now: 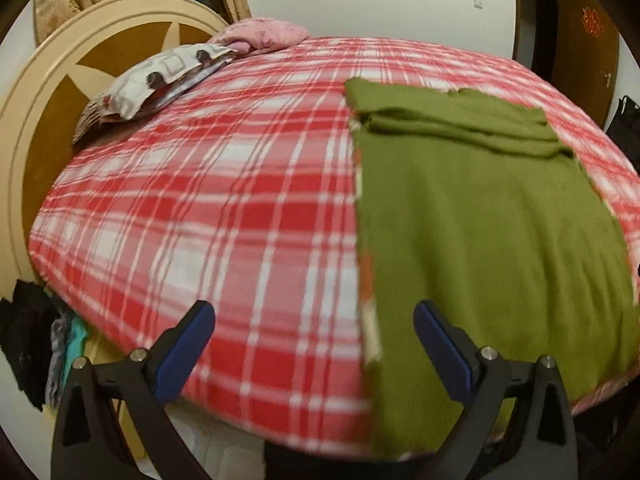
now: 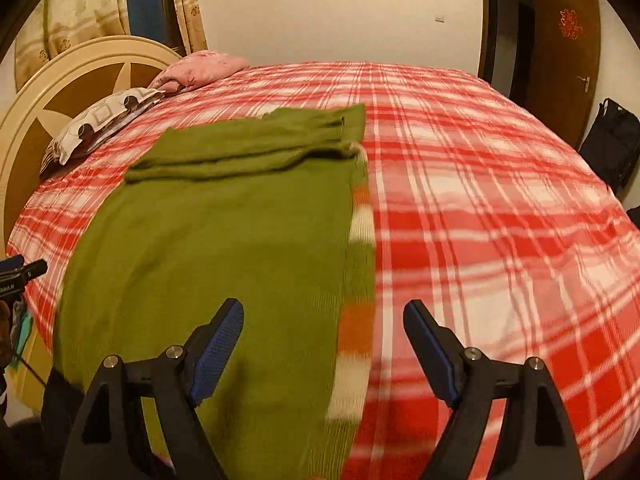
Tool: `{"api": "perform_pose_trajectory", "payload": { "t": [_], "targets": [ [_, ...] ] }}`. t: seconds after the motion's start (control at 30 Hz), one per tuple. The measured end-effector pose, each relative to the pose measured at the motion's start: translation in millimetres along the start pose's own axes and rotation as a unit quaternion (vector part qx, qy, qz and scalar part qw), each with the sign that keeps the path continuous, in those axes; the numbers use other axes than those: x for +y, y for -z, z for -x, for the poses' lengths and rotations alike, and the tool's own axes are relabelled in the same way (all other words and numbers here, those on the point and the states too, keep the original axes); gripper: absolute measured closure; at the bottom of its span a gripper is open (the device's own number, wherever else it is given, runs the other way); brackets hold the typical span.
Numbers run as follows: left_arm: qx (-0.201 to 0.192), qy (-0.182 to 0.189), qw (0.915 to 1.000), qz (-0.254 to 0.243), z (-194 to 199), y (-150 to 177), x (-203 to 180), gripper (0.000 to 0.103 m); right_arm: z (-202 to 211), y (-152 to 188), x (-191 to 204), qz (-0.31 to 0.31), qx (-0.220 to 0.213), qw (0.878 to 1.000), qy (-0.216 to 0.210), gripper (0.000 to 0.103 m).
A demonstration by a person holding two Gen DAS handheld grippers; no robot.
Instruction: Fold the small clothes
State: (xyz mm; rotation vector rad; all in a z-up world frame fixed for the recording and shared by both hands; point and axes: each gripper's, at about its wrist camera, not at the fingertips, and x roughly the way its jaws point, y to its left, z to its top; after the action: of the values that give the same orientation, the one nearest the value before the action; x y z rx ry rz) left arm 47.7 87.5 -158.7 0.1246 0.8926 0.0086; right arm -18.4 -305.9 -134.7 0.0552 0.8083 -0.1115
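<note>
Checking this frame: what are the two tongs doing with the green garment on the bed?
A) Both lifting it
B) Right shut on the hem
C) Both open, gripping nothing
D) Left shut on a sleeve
C: the left tongs and right tongs both gape apart, while the green garment lies flat, ungripped.

Both wrist views look forward from the bed's [image 1: 224, 208] near edge toward the headboard [image 2: 60, 92], sharing the green garment [image 1: 480, 220]
</note>
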Motion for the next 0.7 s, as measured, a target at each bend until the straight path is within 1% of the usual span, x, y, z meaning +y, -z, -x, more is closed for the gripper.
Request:
{"api": "perform_pose_trajectory", "payload": {
  "t": [0.1,0.2,0.27,0.33,0.37,0.43,0.47,0.5,0.57,0.63,0.7],
  "targets": [
    [0.011,0.004,0.9999,0.001,5.9,16.8,2.4,0.010,0.7,18.5,3.5,0.012,0.014,1.000,0.006,0.021],
    [0.029,0.040,0.9987,0.012,8.6,28.9,-2.3,0.014,1.9,28.5,3.1,0.012,0.022,1.000,0.010,0.021],
    [0.042,0.063,0.9971,0.003,7.3,36.6,-12.0,0.019,4.2,32.9,1.2,0.004,0.023,1.000,0.008,0.021],
    [0.063,0.082,0.9946,-0.011,0.9,43.2,-23.1,0.028,5.4,37.4,-0.3,0.001,0.025,1.000,0.005,0.021],
    [0.073,0.089,0.9932,-0.014,-3.3,46.4,-26.1,0.031,6.6,39.6,-0.9,0.000,0.024,1.000,0.004,0.021],
    [0.095,0.098,0.9906,-0.011,-12.0,49.8,-27.1,0.042,7.4,43.3,-2.1,-0.001,0.027,1.000,0.003,0.021],
    [0.112,0.103,0.9883,-0.003,-18.9,52.3,-25.8,0.046,7.1,45.1,-2.3,-0.002,0.030,1.000,0.001,0.021],
    [0.120,0.110,0.9867,0.004,-21.4,54.3,-24.7,0.052,6.2,46.4,-4.0,-0.005,0.034,0.999,-0.001,0.021],
    [0.122,0.124,0.9846,0.016,-22.4,54.3,-21.6,0.054,6.0,46.7,-6.6,-0.012,0.036,0.999,-0.002,0.021],
    [0.120,0.134,0.9836,0.010,-20.9,54.7,-24.3,0.069,5.4,47.8,-9.2,-0.020,0.042,0.999,-0.010,0.022],
    [0.122,0.140,0.9826,0.008,-20.6,55.8,-26.4,0.071,4.1,49.5,-12.1,-0.028,0.048,0.998,-0.016,0.023]
  ]
}}
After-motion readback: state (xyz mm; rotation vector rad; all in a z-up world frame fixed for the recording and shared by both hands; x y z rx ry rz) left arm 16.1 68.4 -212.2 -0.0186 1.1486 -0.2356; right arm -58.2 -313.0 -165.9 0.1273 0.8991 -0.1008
